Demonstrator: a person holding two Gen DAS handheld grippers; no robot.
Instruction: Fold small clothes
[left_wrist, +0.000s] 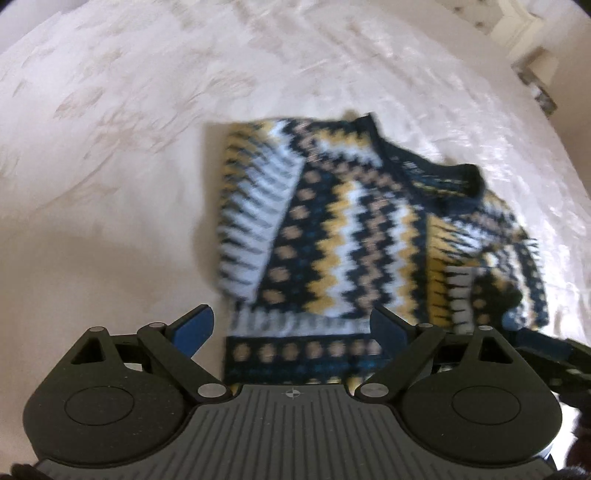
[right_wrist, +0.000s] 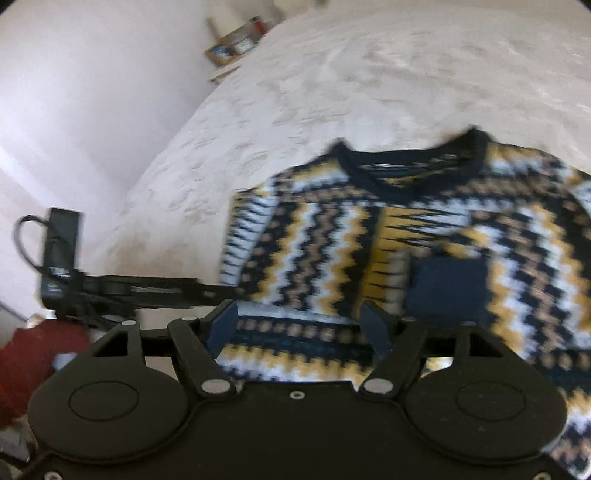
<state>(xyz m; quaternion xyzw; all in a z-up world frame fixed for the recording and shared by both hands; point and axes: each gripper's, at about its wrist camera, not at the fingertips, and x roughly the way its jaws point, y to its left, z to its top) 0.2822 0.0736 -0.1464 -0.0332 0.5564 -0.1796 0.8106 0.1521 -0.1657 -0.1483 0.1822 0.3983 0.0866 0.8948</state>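
Observation:
A small knitted sweater with navy, yellow, white and tan zigzags lies flat on a white bedspread, collar at the far end. Both sleeves are folded in over the body; a navy cuff rests on the front. My left gripper hovers open above the hem at the sweater's near left corner, blue pads wide apart and pressing on nothing. My right gripper also stands open over the hem, with nothing pinched between its fingers. Both views are blurred by motion.
The bed's edge falls away to the left beside a pale wall. A small shelf with items stands past the bed's far corner. The left gripper's black body with a cable shows at left, above something red.

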